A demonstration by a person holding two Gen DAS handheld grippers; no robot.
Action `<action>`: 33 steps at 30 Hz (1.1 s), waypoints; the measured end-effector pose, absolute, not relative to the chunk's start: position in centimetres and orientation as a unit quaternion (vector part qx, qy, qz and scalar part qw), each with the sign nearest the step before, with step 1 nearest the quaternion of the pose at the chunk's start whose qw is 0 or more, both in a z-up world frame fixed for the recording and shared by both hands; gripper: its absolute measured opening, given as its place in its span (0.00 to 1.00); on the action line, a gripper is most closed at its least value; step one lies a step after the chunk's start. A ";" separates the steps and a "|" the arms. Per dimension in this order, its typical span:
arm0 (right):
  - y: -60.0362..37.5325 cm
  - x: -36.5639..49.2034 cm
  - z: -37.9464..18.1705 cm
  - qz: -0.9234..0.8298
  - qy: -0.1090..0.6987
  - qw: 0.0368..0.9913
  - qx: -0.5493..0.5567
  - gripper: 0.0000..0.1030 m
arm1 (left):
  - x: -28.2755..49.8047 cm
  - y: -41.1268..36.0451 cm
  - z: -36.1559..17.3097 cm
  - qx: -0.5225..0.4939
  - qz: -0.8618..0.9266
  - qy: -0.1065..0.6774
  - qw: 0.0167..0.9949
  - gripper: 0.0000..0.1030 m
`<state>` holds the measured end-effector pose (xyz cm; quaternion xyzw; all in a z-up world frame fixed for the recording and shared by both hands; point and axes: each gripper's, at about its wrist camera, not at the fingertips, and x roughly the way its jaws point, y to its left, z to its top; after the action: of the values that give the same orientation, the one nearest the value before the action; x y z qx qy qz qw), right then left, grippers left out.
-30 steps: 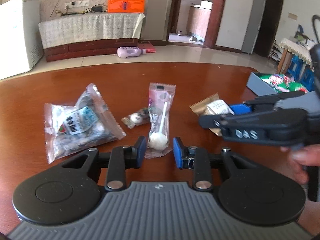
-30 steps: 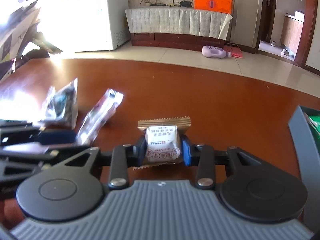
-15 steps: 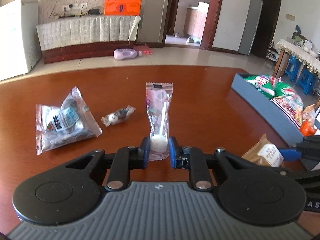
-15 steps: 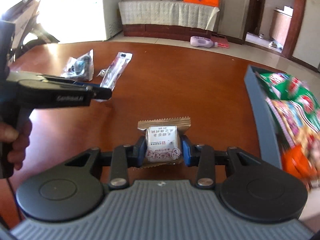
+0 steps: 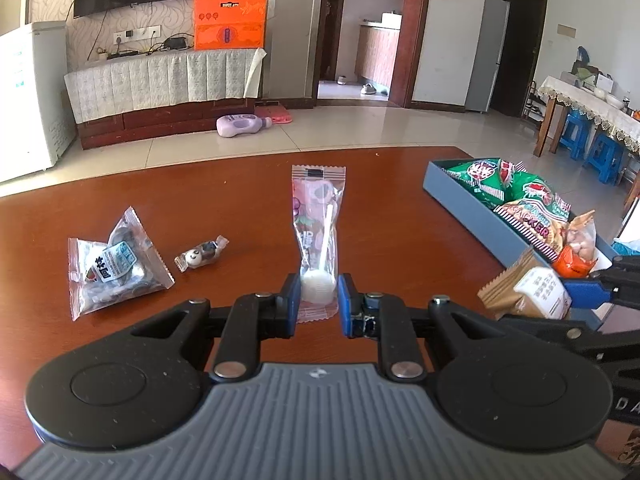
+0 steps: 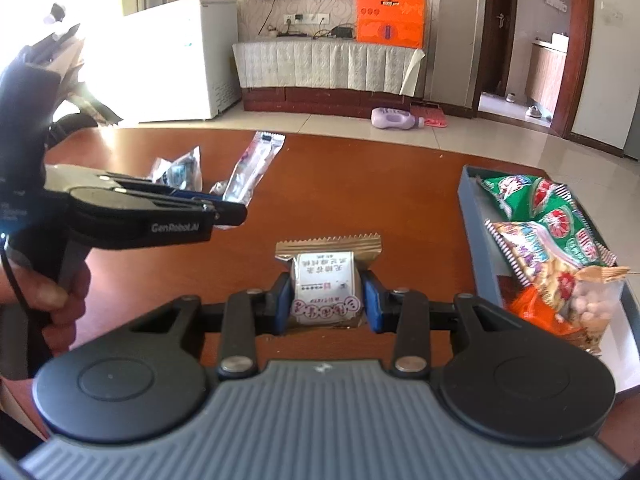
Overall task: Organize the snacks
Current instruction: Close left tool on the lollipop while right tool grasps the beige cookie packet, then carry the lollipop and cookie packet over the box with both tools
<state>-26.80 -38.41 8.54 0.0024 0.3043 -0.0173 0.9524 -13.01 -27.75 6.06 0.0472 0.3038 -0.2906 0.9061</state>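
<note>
- Lollipop packet sits clamped in my left gripper: both blue pads press the round white candy head at the packet's near end, and the rest of the clear pink wrapper stretches away from me over the wooden table.
- My right gripper is closed on a small biscuit packet, white label between the pads, its serrated tan edge sticking out past the fingertips.
- From the left wrist view that same packet shows at the right, pinched by a blue pad just beside the near end of the tray.
- Blue tray lies on the table to my right, its long wall facing me; it holds green triangular bags, a striped cracker bag, an orange packet and a clear bag of pale round nuts.
- Still loose on the table to the left: a clear triangular bag of dark sweets with a white and blue label, and just beside it a small twist-wrapped candy with a panda face.
- Those two lie apart from each other and well apart from the tray.
- In the right wrist view my left hand grips the handle of its gripper, which points across the table.
</note>
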 end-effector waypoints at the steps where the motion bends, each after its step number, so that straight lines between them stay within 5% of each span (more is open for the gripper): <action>1: -38.6 -27.0 8.8 -0.017 0.302 0.953 0.003 0.39 | -13.1 -27.8 6.2 0.048 -0.290 0.303 0.906 0.23; 33: -43.1 -31.9 11.5 -0.047 0.251 0.967 -0.012 0.39 | -15.9 -36.8 9.3 0.064 -0.317 0.278 0.904 0.23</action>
<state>-31.92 -43.14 11.50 -0.0117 0.2506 -0.0473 0.9669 -15.94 -36.80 9.27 0.0639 0.2785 -0.3167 0.9045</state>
